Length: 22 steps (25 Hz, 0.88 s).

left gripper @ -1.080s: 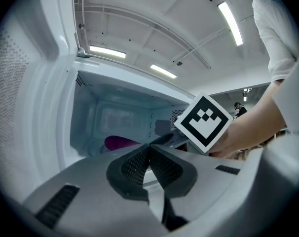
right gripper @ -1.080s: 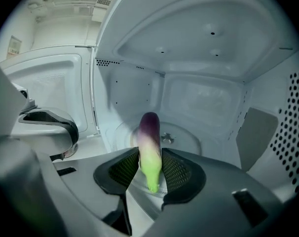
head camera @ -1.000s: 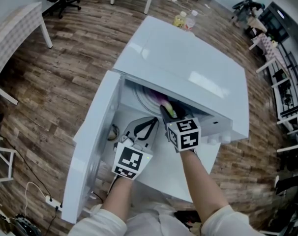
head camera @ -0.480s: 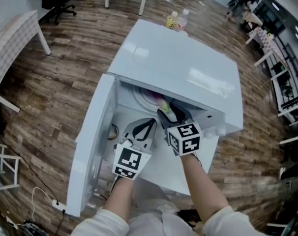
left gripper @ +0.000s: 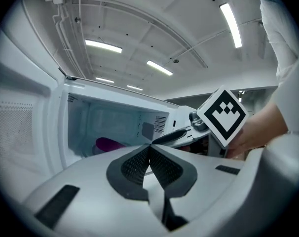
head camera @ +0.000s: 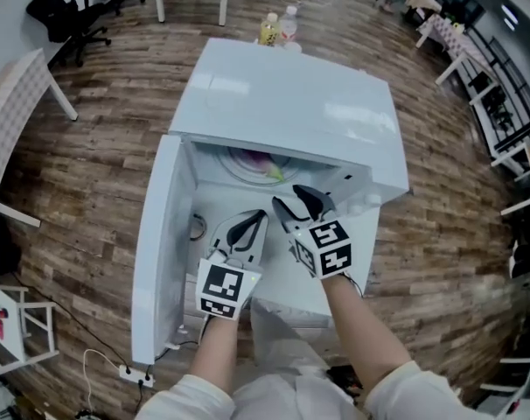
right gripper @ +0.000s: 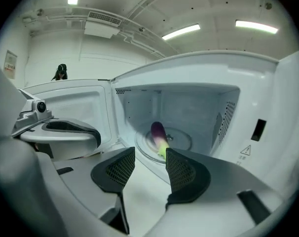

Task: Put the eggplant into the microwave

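Eggplant (right gripper: 159, 134) deposited inside the microwave (head camera: 282, 103); placing step judged complete.
Eggplant lay on the turntable (right gripper: 184, 141) within the microwave; right gripper (right gripper: 149, 168) stood before the microwave's mouth, fingers just opened wide, nothing between them; left gripper (left gripper: 150, 154) sat beside it, fingers pressed together, empty; the microwave's door (head camera: 156, 252) stood open; next move likely called for clearing both grippers and swinging that door closed.

Bright, even indoor light from ceiling tube lamps (right gripper: 256, 26). Glare patches on the microwave (head camera: 352, 116) top. Heavy fisheye, black vignette in both gripper views; head view edges smeared.
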{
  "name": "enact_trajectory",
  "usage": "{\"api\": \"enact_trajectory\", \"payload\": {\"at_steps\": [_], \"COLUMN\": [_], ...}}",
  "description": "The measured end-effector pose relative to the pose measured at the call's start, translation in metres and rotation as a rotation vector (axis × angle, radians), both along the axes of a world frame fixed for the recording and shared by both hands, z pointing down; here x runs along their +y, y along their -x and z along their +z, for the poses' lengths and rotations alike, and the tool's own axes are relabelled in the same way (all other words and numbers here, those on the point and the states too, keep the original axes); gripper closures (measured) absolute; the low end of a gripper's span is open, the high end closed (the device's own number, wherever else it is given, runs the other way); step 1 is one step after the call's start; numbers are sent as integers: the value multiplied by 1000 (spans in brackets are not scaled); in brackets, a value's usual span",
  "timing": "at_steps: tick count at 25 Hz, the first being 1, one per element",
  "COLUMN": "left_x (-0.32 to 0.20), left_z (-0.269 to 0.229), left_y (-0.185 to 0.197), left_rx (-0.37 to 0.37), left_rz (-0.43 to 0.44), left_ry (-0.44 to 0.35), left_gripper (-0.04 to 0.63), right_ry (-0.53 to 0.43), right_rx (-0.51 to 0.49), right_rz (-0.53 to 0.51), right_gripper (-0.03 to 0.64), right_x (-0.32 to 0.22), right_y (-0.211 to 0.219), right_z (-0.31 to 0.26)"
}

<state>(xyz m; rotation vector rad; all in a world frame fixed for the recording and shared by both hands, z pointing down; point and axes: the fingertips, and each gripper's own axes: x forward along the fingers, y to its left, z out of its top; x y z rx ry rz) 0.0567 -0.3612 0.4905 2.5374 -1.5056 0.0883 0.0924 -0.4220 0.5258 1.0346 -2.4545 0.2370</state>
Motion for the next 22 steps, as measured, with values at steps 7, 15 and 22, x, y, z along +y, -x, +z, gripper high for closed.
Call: {"api": "enact_trajectory", "payload": {"at_steps": [7,15,22], "left_x": [25,50,79], "left_z": [-16,-34,-50], "left_y": [-10,-18,-30], "left_rx": [27,77,96], "left_rz": [41,101,161], "left_ry": [15,19,13], "left_gripper": [594,594,594], "right_ry": [-25,-65,-115], "right_rx": [-42,-76,-107], "right_rz": [34,67,85], "right_gripper": [407,408,408], "right_x": [33,71,108], "right_y": [-9,-20,-29], "right_z": [-32,-56,-82]}}
